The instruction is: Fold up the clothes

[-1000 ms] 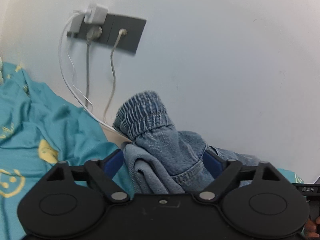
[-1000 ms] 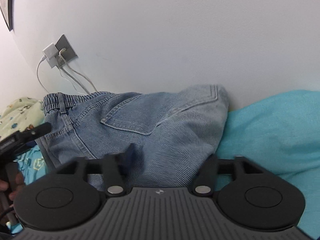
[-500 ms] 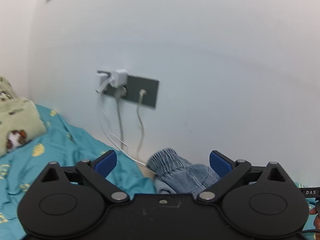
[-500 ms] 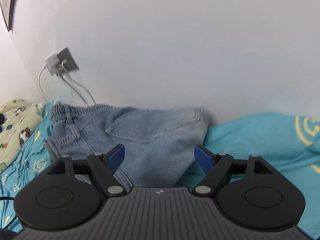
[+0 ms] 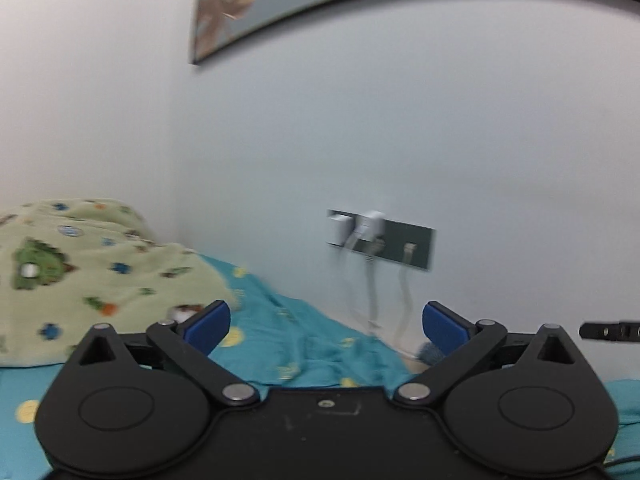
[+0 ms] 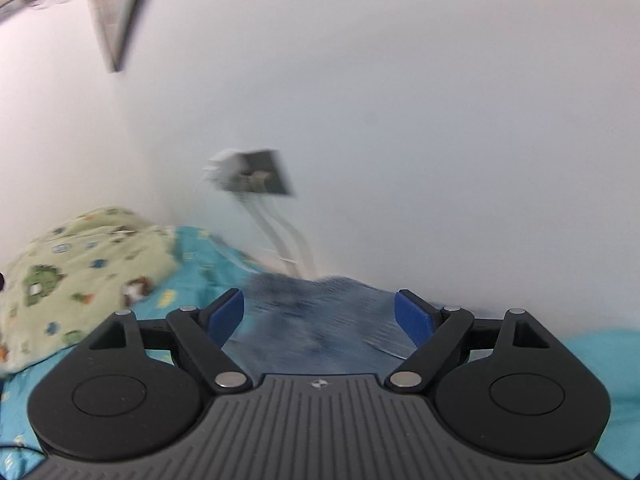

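Lying beyond opening right gripper [image 6: 319,312] jaws: jeans [image 6: 316,320], unheld.

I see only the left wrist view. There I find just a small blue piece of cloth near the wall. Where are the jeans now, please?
Observer: In the right wrist view the jeans lie on the teal sheet, against the wall, below the wall socket.
Operator: Does the right gripper hold them?
Observer: No. The right gripper is open. Its jaws have just been opening, and the jeans lie beyond them, not pinched.
Operator: Does the green blanket touch the jeans?
Observer: No. The green blanket lies to their left, with a strip of the teal sheet between.
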Demonstrator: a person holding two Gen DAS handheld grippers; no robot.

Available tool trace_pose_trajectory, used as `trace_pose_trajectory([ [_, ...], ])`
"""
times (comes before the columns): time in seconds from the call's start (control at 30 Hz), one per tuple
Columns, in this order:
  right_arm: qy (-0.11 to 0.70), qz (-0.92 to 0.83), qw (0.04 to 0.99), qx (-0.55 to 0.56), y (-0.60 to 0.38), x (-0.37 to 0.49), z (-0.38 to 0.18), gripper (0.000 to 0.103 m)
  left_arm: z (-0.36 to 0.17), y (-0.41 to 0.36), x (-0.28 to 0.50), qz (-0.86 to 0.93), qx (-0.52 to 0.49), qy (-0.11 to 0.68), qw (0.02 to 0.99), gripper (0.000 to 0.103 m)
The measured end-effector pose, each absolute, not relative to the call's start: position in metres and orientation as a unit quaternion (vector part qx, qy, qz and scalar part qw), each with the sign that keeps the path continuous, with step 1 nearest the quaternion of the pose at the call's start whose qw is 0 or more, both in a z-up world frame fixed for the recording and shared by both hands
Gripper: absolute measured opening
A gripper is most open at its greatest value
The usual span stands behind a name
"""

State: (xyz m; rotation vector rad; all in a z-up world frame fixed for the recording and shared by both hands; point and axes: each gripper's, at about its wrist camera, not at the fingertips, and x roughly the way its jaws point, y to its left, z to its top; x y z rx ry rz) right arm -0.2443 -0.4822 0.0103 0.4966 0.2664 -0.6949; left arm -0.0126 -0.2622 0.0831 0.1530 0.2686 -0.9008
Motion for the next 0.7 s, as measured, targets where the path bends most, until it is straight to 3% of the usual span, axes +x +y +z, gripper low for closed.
trace_pose_trajectory([
  [0.37,0.134,-0.196,0.959,0.155,-0.408,-0.157,0.074,0.087,0.105,-0.143,-0.014,-0.315,0.084,0.119,0.938,0.103],
  [0.7,0.119,-0.072,0.983,0.117,-0.309,-0.089,0.088,0.093,0.094,-0.041,-0.013,-0.208,0.064,0.118,0.969,0.103],
])
